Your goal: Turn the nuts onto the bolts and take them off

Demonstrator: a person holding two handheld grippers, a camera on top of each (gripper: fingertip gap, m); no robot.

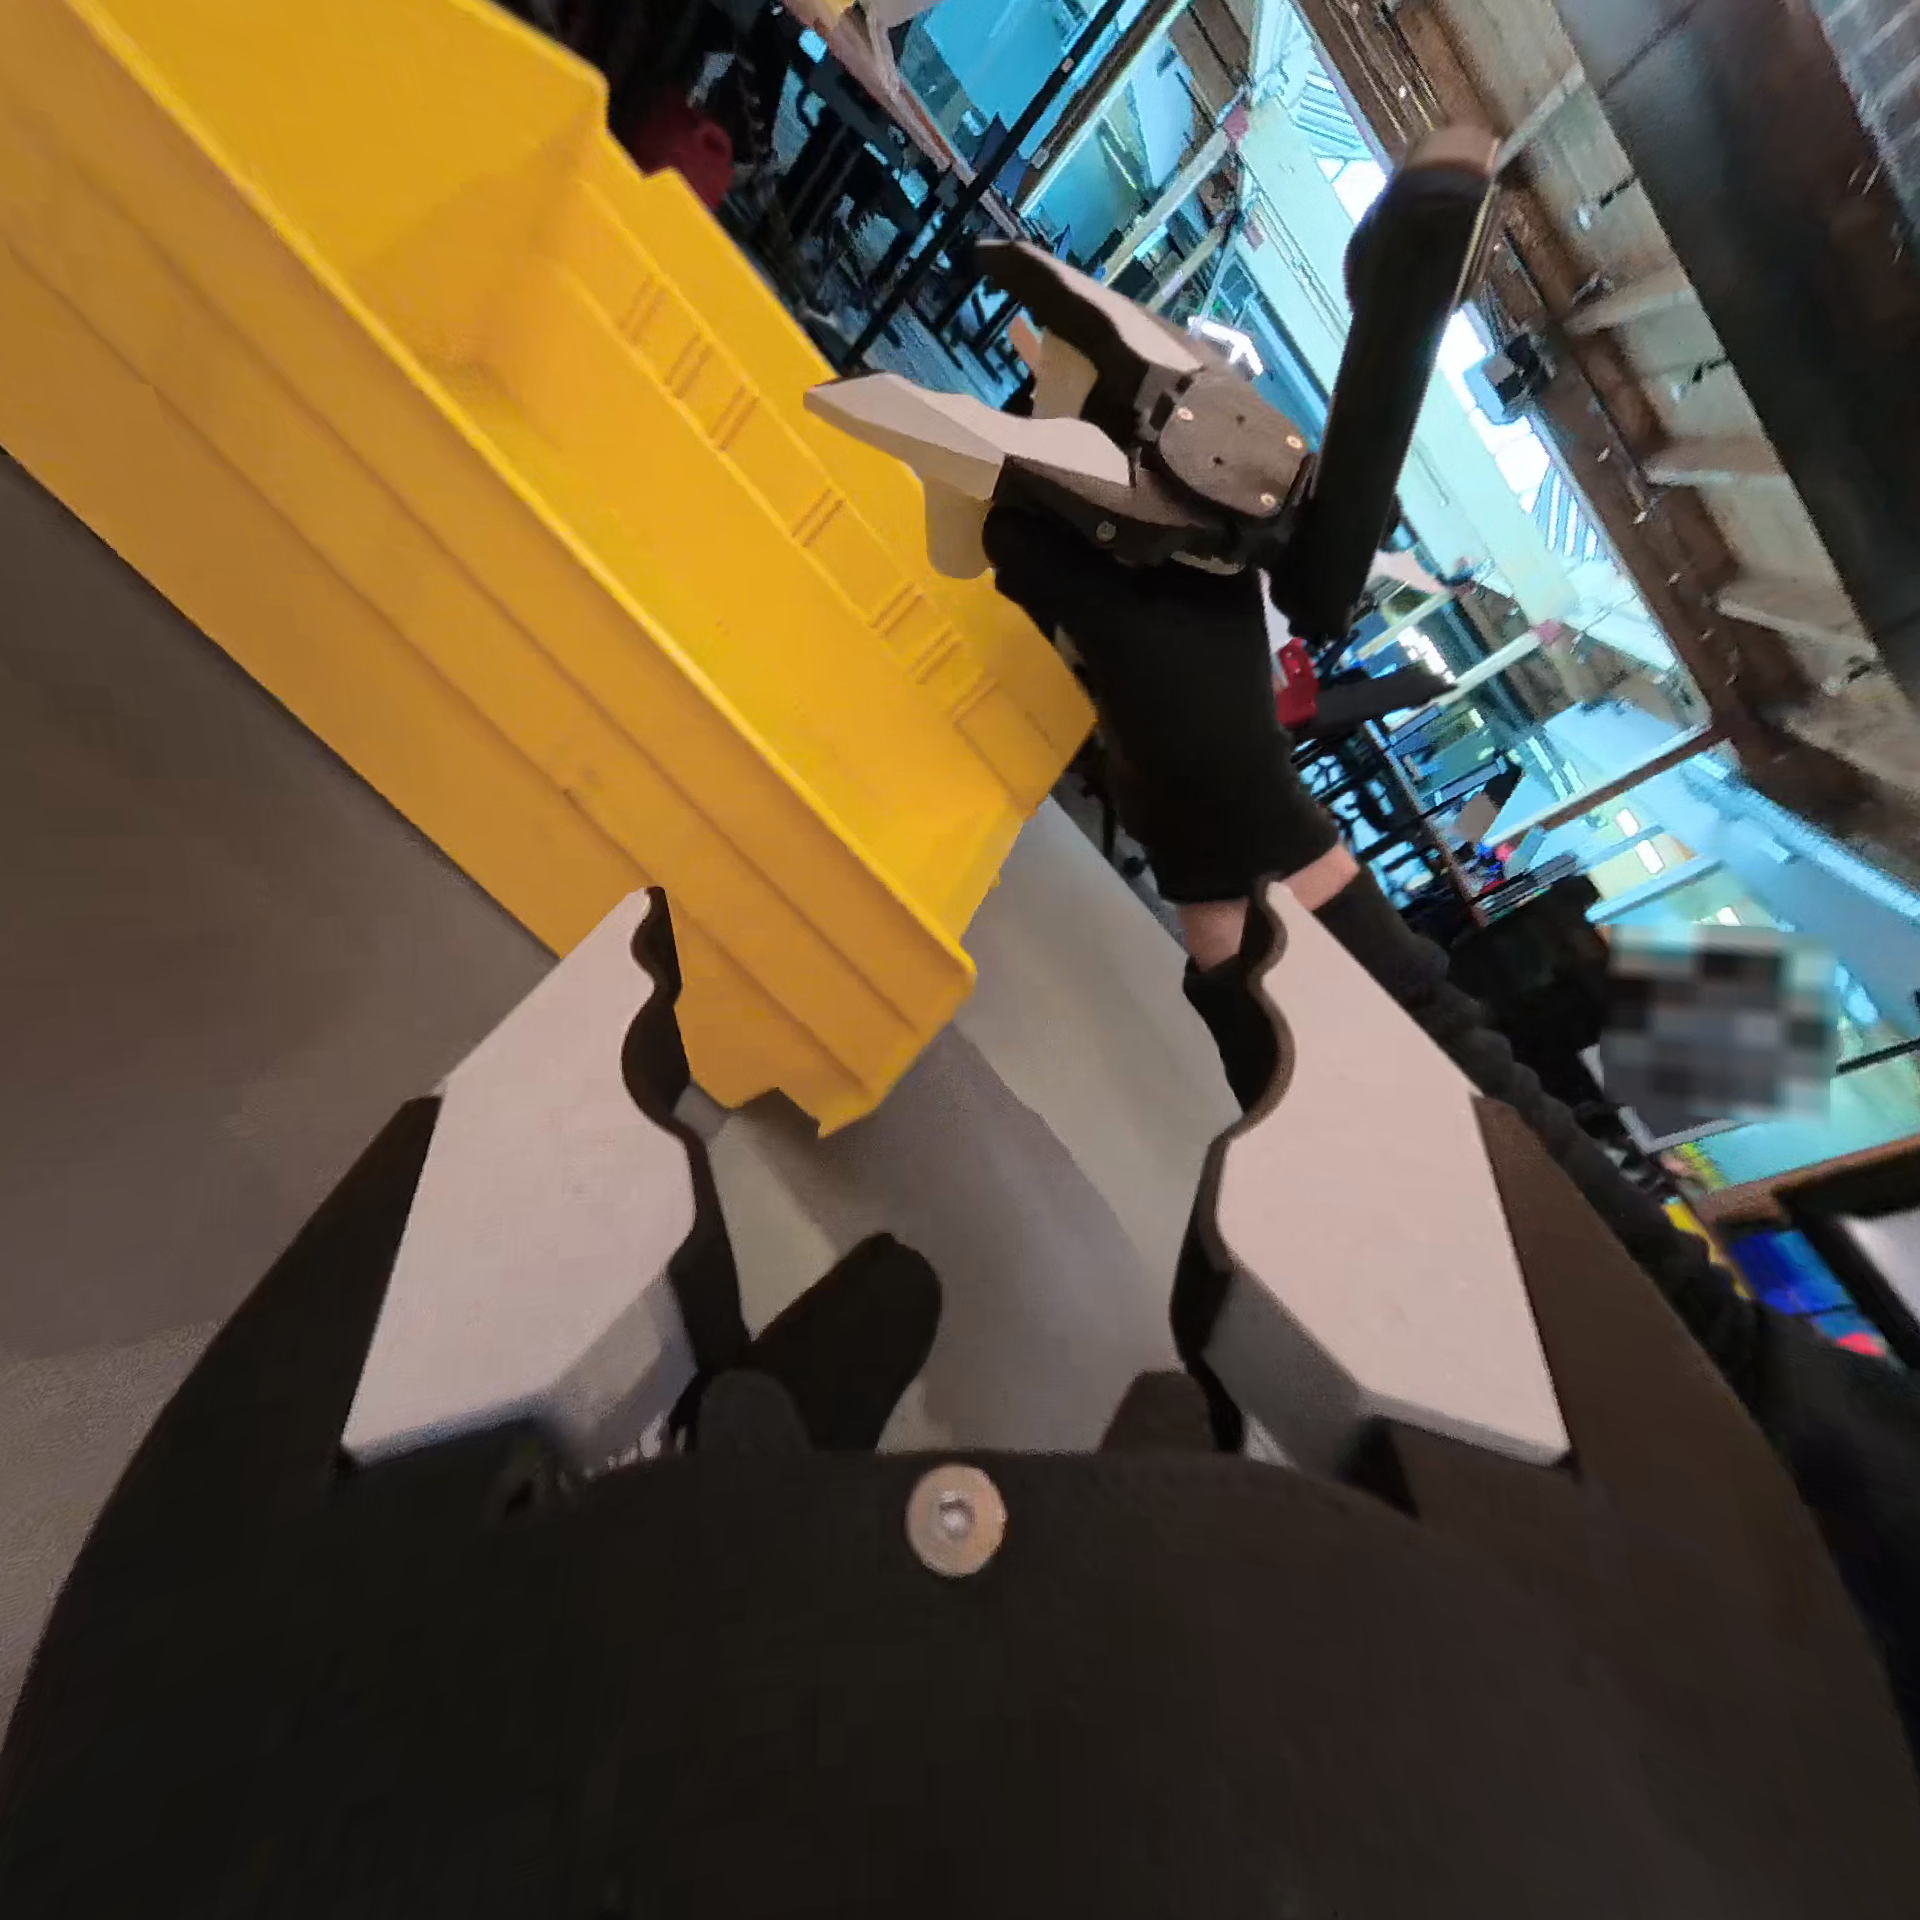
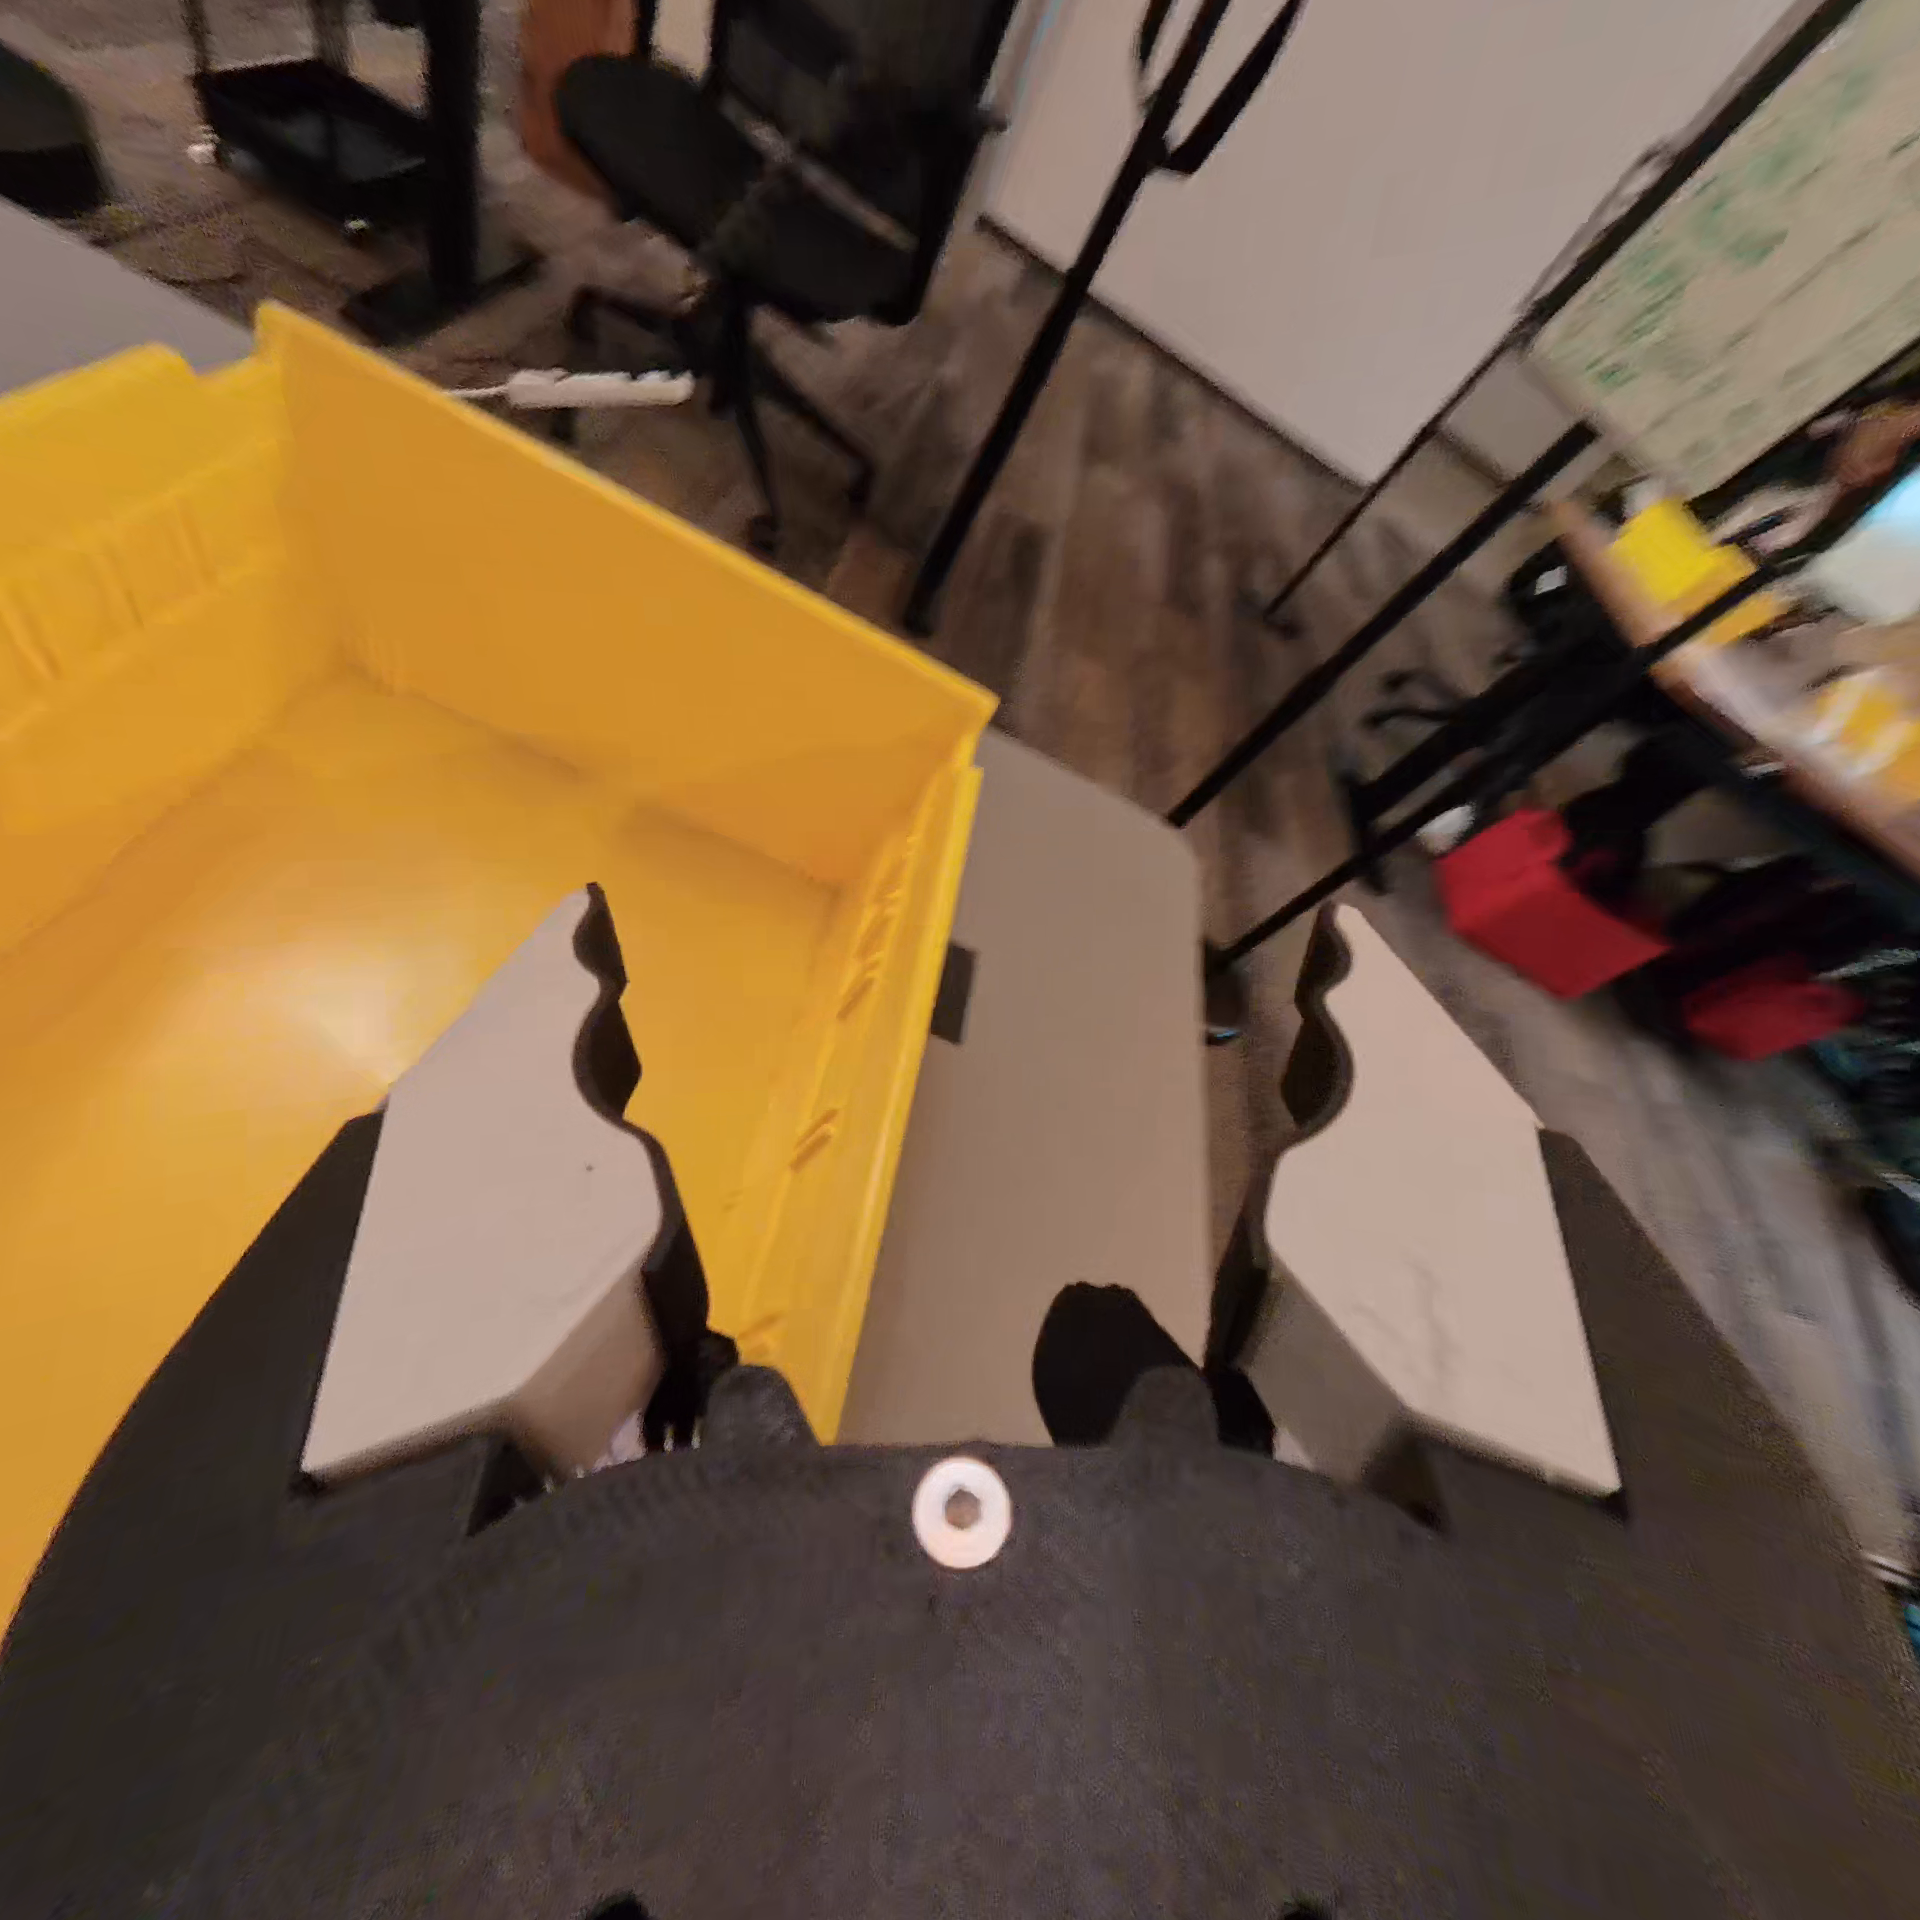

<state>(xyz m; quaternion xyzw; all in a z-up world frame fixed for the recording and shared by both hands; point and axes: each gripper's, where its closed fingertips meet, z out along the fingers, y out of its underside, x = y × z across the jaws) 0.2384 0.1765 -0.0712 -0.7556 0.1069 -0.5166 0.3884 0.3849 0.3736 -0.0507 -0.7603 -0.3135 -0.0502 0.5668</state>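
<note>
No nuts or bolts show in either view. A yellow plastic bin [image 1: 499, 436] stands on the grey table [image 1: 208, 831]; in the right wrist view the bin [image 2: 416, 748] looks empty inside. My left gripper [image 1: 956, 914] is open and empty, held low by the bin's near corner. My right gripper [image 2: 966, 914] is open and empty, above the bin's right wall and the table's edge. The right gripper also shows in the left wrist view [image 1: 935, 364], open, above the bin's far side, held by a person in black.
The grey table [image 2: 1070, 1039] ends just right of the bin, with a rounded corner. Beyond it are a black office chair [image 2: 790, 208], black stand legs [image 2: 1039, 416], red boxes [image 2: 1538, 904] on the floor and a cluttered side table [image 2: 1766, 675].
</note>
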